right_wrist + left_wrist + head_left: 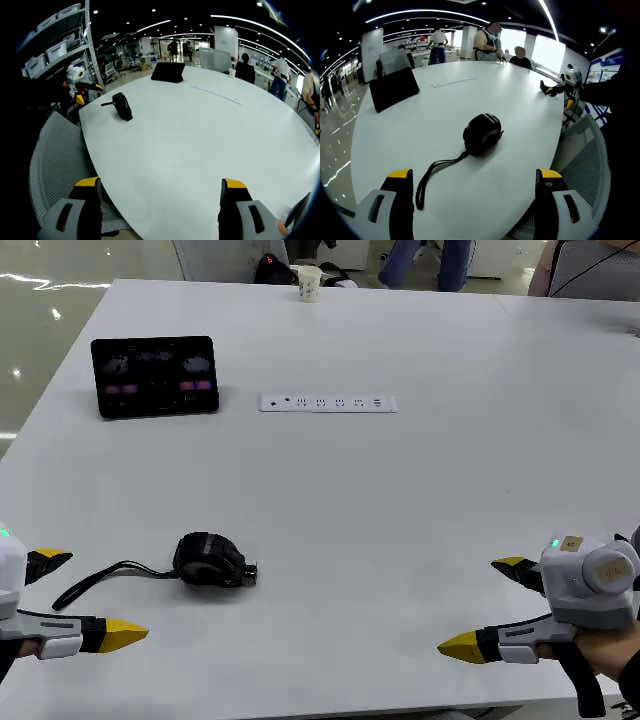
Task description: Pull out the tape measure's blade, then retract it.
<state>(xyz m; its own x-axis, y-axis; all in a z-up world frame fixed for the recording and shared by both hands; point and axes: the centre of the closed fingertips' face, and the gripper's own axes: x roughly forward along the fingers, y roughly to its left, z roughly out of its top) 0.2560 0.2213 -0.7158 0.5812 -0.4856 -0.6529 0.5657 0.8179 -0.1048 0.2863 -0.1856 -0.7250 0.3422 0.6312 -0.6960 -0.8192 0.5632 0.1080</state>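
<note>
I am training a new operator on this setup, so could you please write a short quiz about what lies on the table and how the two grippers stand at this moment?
1. True or false: the left gripper is shut on the tape measure.
2. Multiple choice: the blade is A) pulled far out; B) drawn in, with only its tip showing; C) bent upward.
3. Short answer: in the head view, what lies to the right of the tablet?

Key: 1 false, because the left gripper and the right gripper are both open and hold nothing; 2 B; 3 the power strip.
</note>
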